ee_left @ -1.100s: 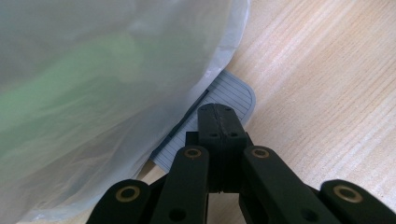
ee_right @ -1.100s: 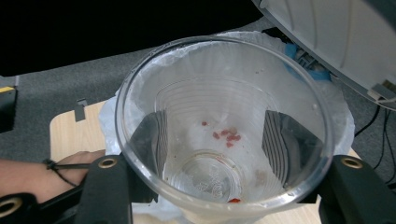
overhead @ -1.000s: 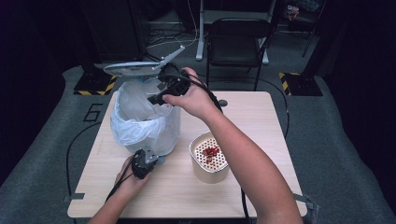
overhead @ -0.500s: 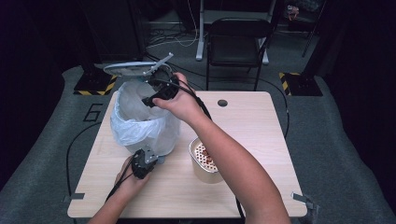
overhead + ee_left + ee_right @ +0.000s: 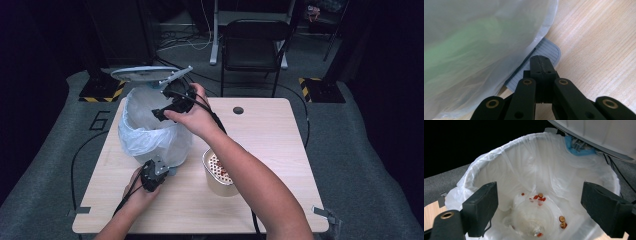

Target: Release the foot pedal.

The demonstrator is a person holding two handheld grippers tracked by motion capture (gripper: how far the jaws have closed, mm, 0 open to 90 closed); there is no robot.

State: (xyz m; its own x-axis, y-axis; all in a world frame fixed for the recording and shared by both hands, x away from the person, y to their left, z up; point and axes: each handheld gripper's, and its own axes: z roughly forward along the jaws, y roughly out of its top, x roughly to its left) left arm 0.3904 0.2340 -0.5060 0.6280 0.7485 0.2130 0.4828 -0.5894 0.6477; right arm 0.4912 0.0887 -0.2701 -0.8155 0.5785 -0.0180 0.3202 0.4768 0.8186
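Observation:
A pedal bin lined with a white bag (image 5: 150, 132) stands on the left of the table, its lid (image 5: 145, 74) raised. My right gripper (image 5: 161, 113) hangs over the bin's mouth. Its jaws (image 5: 540, 202) have just been opening and stand wide apart with nothing between them. Below them, on the bin's bottom, lie a clear plastic cup (image 5: 534, 217) and red and brown scraps (image 5: 539, 198). My left gripper (image 5: 152, 175) is shut, its tip (image 5: 541, 61) pressed on the grey ribbed pedal (image 5: 547, 50) at the bin's foot.
A beige container with a perforated top (image 5: 220, 175) stands right of the bin, partly under the right forearm. The wooden table (image 5: 280, 150) has a round hole (image 5: 238, 110) near its far edge. A black chair (image 5: 255, 47) stands behind the table.
The right gripper has sunk a little toward the bin's mouth and its jaws have spread wider. The left gripper has stayed on the pedal.

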